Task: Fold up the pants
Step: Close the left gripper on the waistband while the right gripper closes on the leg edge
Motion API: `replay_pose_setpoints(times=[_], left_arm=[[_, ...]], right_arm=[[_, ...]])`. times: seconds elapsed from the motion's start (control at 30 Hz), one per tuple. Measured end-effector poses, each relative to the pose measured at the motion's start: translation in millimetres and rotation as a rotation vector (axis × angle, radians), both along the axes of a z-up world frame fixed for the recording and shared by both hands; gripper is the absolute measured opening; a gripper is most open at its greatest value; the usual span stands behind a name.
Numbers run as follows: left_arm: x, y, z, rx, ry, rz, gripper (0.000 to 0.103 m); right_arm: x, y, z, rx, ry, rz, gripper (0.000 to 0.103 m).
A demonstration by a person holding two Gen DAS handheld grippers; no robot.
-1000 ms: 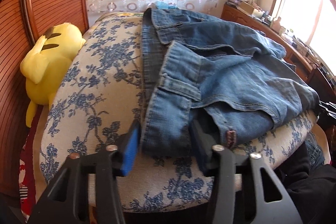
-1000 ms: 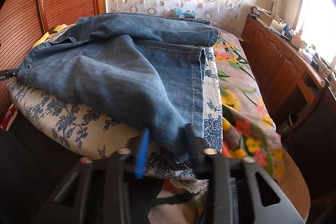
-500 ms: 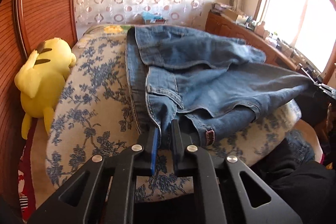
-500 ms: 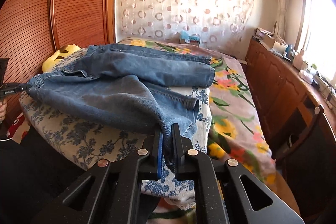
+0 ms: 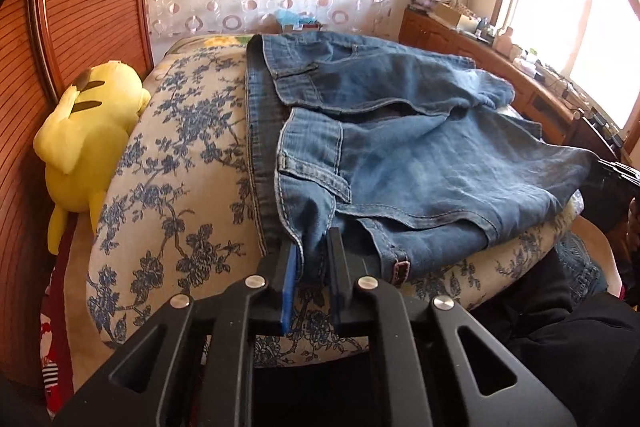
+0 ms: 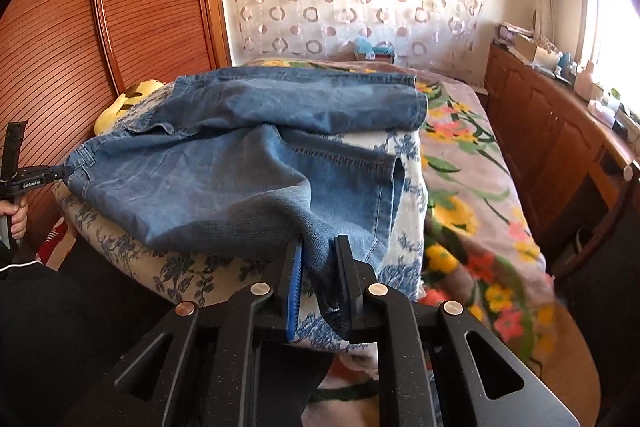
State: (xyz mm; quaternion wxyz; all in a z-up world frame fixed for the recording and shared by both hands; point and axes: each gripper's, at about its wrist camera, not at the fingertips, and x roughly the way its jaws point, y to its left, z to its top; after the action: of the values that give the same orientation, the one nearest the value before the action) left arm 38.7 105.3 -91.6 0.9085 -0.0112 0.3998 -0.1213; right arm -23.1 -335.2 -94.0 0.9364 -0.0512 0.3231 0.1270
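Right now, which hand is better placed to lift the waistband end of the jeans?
Left. The left gripper, jaws opening slightly, has the waistband of the jeans between them; the right gripper, also opening, has the leg end.

Blue denim pants (image 5: 420, 163), blue-floral cream cushion (image 5: 176, 163)

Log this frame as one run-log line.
left gripper: jaws opening, waistband between | right gripper: jaws opening, hem between | jeans: on cushion
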Motion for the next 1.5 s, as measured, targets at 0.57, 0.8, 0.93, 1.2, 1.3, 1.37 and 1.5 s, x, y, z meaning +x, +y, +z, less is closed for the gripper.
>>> replay_pose_setpoints(times=[0.57, 0.8, 0.93, 1.2, 1.3, 1.37, 1.5], left_arm=[[-12, 12, -8, 0.036, -0.033, 0.023, 0.051], [-16, 9, -6, 0.053, -0.12, 0.003, 0.051], [-10, 15, -5, 0.038, -0.065, 0.009, 0.051], [-12, 39, -5, -0.026, -0.031, 0.039, 0.046], [-12, 41, -9, -0.015, -0.018, 0.039, 0.037], [-13, 39, -12, -0.014, -0.014, 0.024, 0.036], [-12, 31, -15, -0.026, -0.014, -0.002, 0.036]], right_arm=[[12, 13, -16, -0.038, 0.04, -0.022, 0.017], [12, 14, -20, -0.035, 0.038, -0.026, 0.017], [12, 13, -23, -0.031, 0.045, -0.029, 0.018], [11, 11, -22, -0.037, 0.056, -0.032, 0.018], [10, 12, -22, -0.043, 0.056, -0.029, 0.018], [10, 13, -22, -0.045, 0.059, -0.028, 0.018], [10, 13, -23, -0.048, 0.064, -0.024, 0.018]])
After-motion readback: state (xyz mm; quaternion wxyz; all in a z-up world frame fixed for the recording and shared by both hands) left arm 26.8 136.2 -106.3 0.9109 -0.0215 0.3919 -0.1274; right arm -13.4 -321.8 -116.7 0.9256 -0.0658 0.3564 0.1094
